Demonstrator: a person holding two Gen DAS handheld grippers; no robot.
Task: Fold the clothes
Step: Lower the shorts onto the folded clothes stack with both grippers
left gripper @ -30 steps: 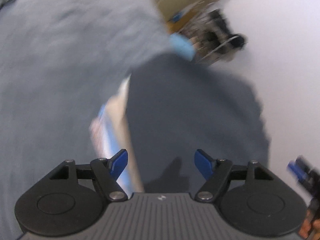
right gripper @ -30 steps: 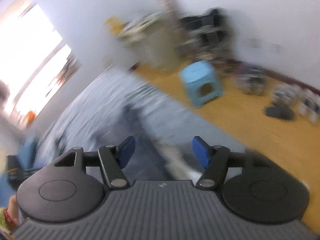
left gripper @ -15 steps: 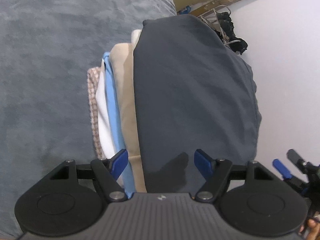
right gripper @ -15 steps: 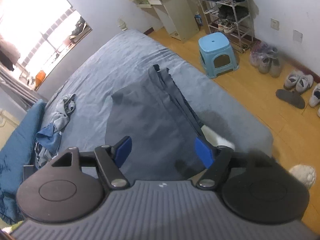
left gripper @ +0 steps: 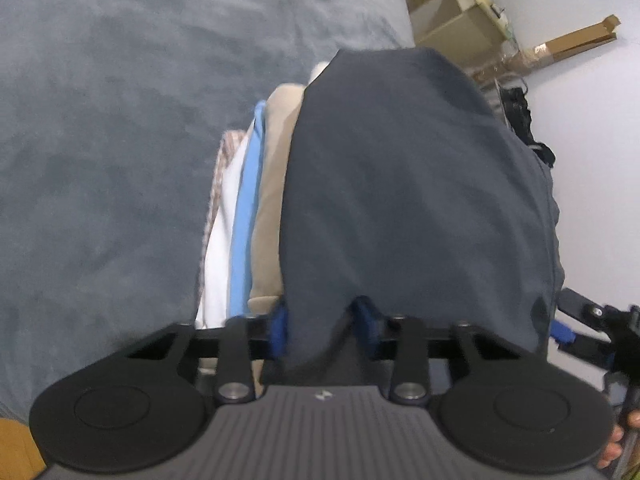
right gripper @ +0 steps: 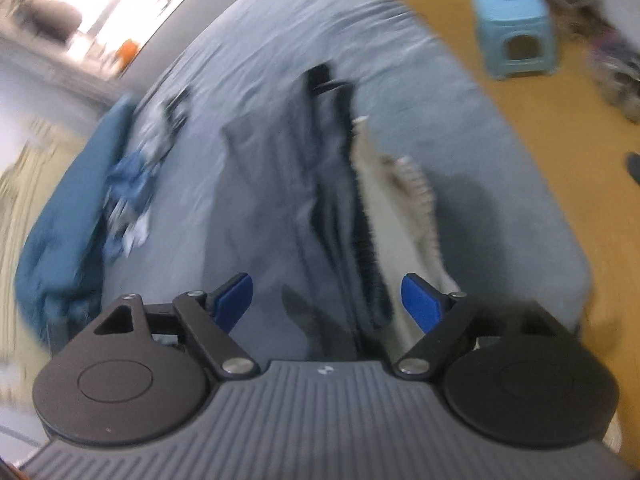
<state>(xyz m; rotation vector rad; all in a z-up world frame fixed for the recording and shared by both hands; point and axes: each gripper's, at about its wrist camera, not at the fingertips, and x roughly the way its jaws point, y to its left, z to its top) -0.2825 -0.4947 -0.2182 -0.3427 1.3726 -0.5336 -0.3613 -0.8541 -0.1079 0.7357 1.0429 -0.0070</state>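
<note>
Left gripper (left gripper: pixel 322 330) has just been closing — its blue pads now pinch the near hem of the dark grey folded garment (left gripper: pixel 416 184) topping the clothes stack (left gripper: pixel 256 208) at twelve o'clock; the right gripper (right gripper: pixel 326 298) stays open — likely a lift.

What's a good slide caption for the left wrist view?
Left gripper closing on the dark garment atop a folded stack on the grey bed.

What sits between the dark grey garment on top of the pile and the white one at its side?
In the left wrist view, a beige garment and a light blue one lie between the dark grey garment and the white garment.
</note>
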